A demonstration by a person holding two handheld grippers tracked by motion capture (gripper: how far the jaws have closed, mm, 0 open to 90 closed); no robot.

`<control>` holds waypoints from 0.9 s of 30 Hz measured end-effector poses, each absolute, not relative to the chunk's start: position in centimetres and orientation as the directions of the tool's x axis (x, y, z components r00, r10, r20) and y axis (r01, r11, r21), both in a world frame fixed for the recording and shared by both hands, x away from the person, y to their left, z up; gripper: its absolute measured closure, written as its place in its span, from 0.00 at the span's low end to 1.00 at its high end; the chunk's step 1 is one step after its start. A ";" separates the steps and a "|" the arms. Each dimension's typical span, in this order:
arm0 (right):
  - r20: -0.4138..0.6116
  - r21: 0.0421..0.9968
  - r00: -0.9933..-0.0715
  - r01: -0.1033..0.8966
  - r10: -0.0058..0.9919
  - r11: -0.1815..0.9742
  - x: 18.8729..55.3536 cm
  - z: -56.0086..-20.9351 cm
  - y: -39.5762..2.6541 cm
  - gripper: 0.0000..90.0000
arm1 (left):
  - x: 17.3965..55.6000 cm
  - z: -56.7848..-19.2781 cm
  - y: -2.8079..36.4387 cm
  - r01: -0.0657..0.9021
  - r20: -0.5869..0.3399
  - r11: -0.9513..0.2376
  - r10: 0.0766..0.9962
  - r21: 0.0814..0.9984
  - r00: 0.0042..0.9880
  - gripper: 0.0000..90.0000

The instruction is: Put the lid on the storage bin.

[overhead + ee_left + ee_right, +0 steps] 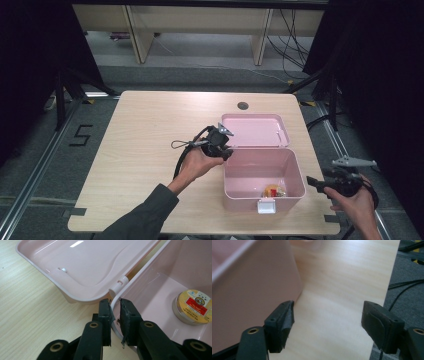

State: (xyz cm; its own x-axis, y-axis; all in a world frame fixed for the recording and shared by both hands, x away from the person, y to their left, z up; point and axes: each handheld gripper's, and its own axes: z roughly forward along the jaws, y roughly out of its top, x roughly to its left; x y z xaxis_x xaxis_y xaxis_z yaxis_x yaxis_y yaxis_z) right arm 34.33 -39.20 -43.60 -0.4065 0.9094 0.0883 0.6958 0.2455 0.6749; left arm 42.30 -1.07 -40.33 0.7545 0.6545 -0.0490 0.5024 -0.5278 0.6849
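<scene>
Pale wood table (145,150) is seen carrying a pink box (262,177) near its right front corner, lid (252,131) laid flat behind. Inside, at the front wall, a round tin (193,307) is found. The left gripper (115,305) is clamped on the box's thin white rim at the back left corner. The right gripper (320,183), jaws spread with nothing between them, is held off the box's right side, nearer the tin.

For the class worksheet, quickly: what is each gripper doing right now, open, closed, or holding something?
Left gripper: shut on the rim of the pink box, near its hinge.
Right gripper: open, holding nothing, beside the box over the table.
</scene>
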 end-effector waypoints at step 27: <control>0.066 0.617 -0.451 0.719 0.890 0.319 45.5 -36.7 -34.6 0.51 | 42.4 -40.4 -1.0 0.495 -0.053 -0.534 0.642 0.685 0.765 0.88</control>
State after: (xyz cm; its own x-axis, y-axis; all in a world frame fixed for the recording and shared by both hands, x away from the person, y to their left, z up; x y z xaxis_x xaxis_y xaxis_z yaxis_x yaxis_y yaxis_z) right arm 45.45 -34.64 -36.67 -0.4513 0.8899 0.0664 0.7191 0.3186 0.6175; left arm 42.40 -0.95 -40.36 0.7652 0.6417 -0.0532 0.4953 -0.5338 0.6854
